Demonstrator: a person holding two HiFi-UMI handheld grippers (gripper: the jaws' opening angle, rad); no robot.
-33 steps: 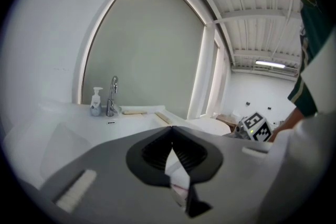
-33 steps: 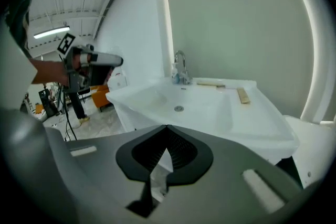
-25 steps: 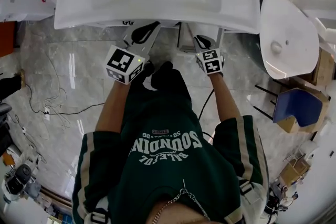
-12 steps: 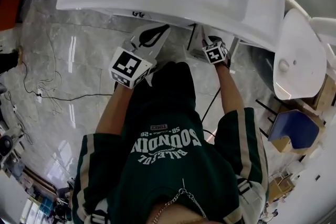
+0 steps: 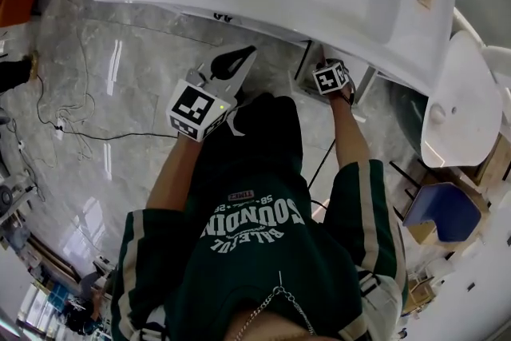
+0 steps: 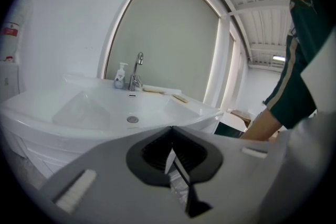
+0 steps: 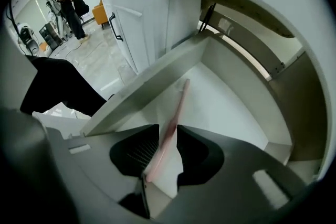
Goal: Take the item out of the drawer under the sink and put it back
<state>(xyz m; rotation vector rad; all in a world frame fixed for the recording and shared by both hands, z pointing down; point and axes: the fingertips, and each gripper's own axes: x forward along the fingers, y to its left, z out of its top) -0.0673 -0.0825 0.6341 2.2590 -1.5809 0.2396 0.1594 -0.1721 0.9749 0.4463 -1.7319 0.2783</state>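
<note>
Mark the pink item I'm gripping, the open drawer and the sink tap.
Thin pink flat item [image 7: 175, 118]: right gripper view, its middle, beyond the jaws.
White open drawer [image 7: 226, 97]: right gripper view, its bare floor.
Chrome sink tap [image 6: 137, 68]: left gripper view, its upright spout.

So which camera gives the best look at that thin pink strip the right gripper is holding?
The right gripper view: the thin pink strip stands clamped in the right gripper, with the white open drawer behind it. The head view shows only that gripper's marker cube by the rim of the white sink; the left gripper view misses it.
</note>
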